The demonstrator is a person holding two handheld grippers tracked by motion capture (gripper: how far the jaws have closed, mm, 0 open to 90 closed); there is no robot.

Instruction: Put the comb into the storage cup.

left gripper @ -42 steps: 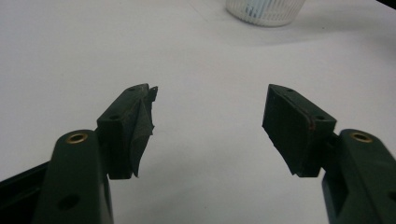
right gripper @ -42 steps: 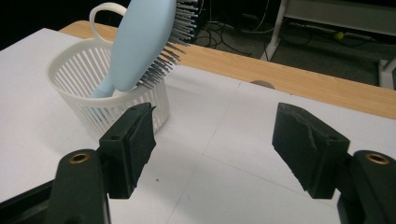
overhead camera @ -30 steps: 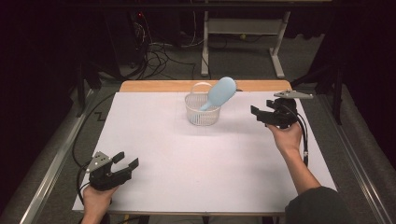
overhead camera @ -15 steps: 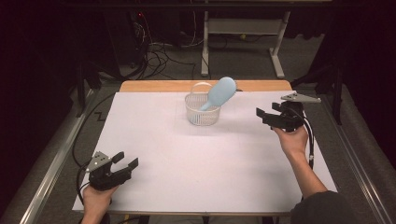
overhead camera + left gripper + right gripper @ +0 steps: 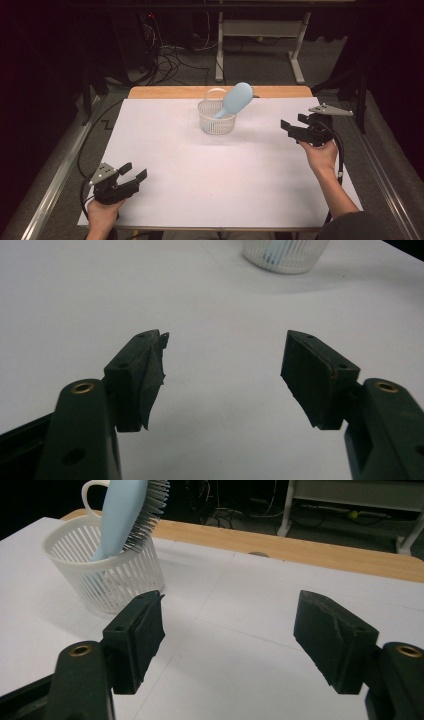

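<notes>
Nearest the person, at the counter's (image 5: 165, 150) front left corner, the left claw (image 5: 134, 173) rested low over the white sheet with its jaws wide apart, nothing between them and its pads (image 5: 150, 385) bare. Farther up, at the right edge, the right claw (image 5: 289, 128) was held above the sheet, aimed toward the basket (image 5: 216, 120); its jaws stood well apart and had just been opening a little wider, gripping and touching nothing. Two claws, one basket and one hairbrush (image 5: 235, 99) made up the count. Farthest back, near the middle of the counter's far edge, the single white slatted basket held the one pale blue hairbrush, handle down inside, its long axis tilted, head leaning up and to the right over the rim.
</notes>
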